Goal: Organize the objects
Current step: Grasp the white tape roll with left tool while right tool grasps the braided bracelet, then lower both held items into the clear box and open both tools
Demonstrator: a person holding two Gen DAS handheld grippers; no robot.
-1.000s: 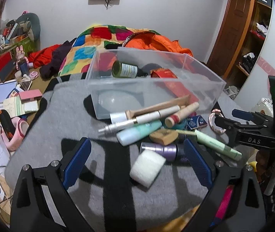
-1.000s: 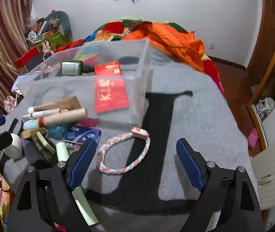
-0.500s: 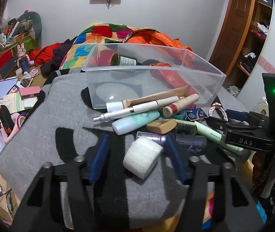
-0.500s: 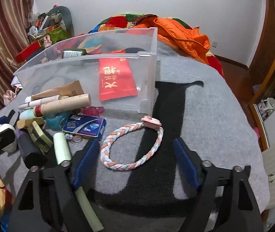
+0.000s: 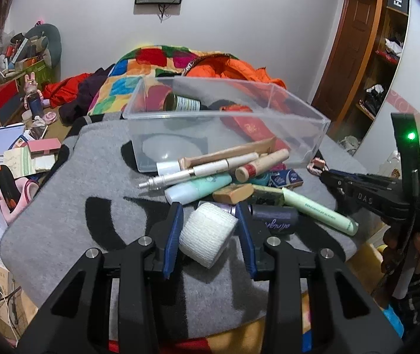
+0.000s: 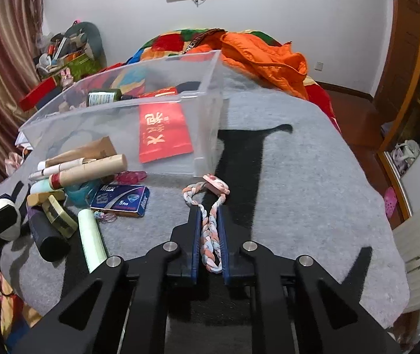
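My left gripper (image 5: 209, 230) has just been closing and now pinches the white gauze-wrapped roll (image 5: 207, 234) across its curved sides, its axis slanting toward the lower right, one flat end facing me, on the grey felt mat (image 5: 62, 206). My right gripper (image 6: 210, 237) has pressed together on the pink, white and blue braided cord loop (image 6: 208, 230), squeezing it into a narrow strip running straight away from me. I judge both grips ready for lifting into the clear plastic bin (image 6: 207, 109), which stands just beyond the loose tubes.
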